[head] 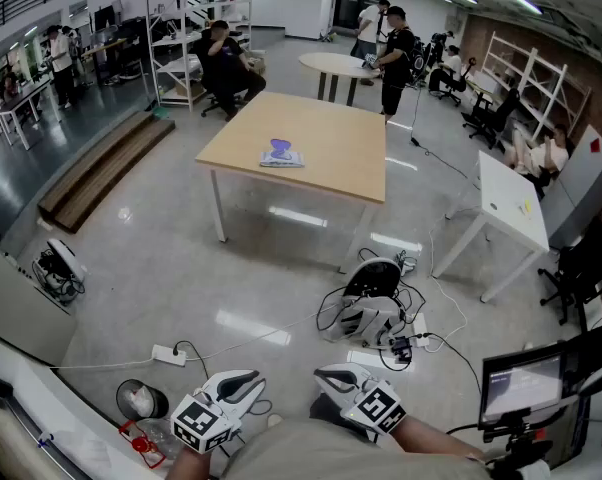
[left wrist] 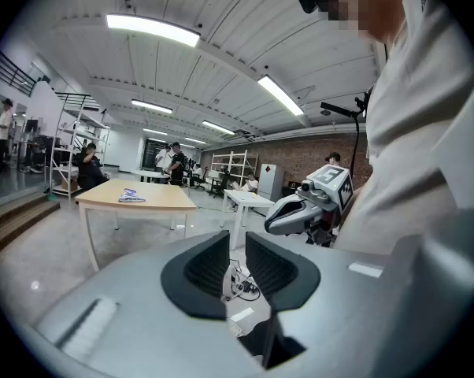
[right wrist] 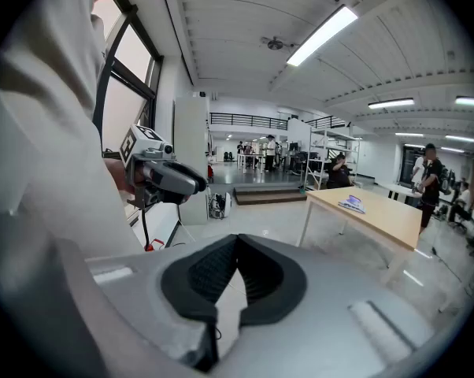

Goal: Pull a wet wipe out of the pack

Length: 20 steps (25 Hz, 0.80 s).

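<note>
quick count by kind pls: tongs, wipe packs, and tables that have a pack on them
tongs: 2 (left tongs, right tongs)
wet wipe pack: 1
wooden table with the pack on it: 1
total: 4

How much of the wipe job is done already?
Done: nothing that shows. The pack lies on the table, far across the floor from both grippers.
In hand: nothing. The left gripper has its jaws slightly apart and empty, and the right gripper has its jaws meeting at the tips, also empty.
Left: walk over, hold the pack and pull a wipe out.
</note>
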Motion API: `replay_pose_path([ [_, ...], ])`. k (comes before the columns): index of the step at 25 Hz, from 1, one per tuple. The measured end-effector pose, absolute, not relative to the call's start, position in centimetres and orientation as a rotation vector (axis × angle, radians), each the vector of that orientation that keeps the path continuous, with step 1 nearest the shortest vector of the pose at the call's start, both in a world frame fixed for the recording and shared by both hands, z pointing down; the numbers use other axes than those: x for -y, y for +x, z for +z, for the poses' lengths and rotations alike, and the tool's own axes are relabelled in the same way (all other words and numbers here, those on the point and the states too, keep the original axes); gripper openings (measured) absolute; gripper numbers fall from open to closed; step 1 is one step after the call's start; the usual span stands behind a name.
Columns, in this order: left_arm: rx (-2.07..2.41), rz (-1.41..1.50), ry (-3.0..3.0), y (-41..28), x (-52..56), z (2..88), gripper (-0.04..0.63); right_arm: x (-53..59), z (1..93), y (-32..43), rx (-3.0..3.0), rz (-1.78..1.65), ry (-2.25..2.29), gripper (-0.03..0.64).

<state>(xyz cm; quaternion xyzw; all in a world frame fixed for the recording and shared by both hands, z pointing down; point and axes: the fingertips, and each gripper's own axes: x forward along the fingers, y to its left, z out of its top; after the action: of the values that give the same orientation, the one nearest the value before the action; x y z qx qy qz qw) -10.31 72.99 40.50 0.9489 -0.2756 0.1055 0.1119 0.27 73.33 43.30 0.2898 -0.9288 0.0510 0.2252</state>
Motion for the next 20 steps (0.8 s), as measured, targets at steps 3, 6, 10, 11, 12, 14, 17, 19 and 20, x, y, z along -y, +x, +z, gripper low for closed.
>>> replay_pose_path([
  [3,0.806,0.321,2.8,-10.2,-72.3,40.8,0.069,-72.8,43.5,0.3,2.566,0.14,0.811,0.003],
  [6,0.803,0.316,2.802,-9.9,-71.5,40.9,0.069,-72.2,43.5,0.4,2.568,0.135,0.815,0.003],
  [10,0.798,0.319,2.802,-9.6,-71.9,41.4,0.069,-72.5,44.0,0.4,2.57,0.144,0.811,0.003],
  [11,0.796,0.321,2.803,-9.6,-71.9,41.5,0.069,-72.4,44.1,0.5,2.572,0.151,0.818,0.003],
  [12,0.794,0.32,2.804,-9.6,-71.8,41.5,0.069,-72.2,44.1,0.5,2.571,0.159,0.826,0.002],
  [14,0.801,0.317,2.802,-9.7,-71.6,41.3,0.069,-71.9,44.2,0.4,2.565,0.168,0.827,0.002],
  [17,0.824,0.32,2.786,-10.0,-71.5,41.3,0.069,-71.6,44.1,0.1,2.562,0.165,0.793,0.002],
  [19,0.83,0.328,2.779,-10.2,-71.3,41.6,0.069,-71.2,44.1,-0.1,2.566,0.166,0.785,0.002],
  [20,0.831,0.329,2.778,-10.4,-71.1,41.7,0.069,-71.0,44.1,-0.2,2.568,0.166,0.785,0.003],
])
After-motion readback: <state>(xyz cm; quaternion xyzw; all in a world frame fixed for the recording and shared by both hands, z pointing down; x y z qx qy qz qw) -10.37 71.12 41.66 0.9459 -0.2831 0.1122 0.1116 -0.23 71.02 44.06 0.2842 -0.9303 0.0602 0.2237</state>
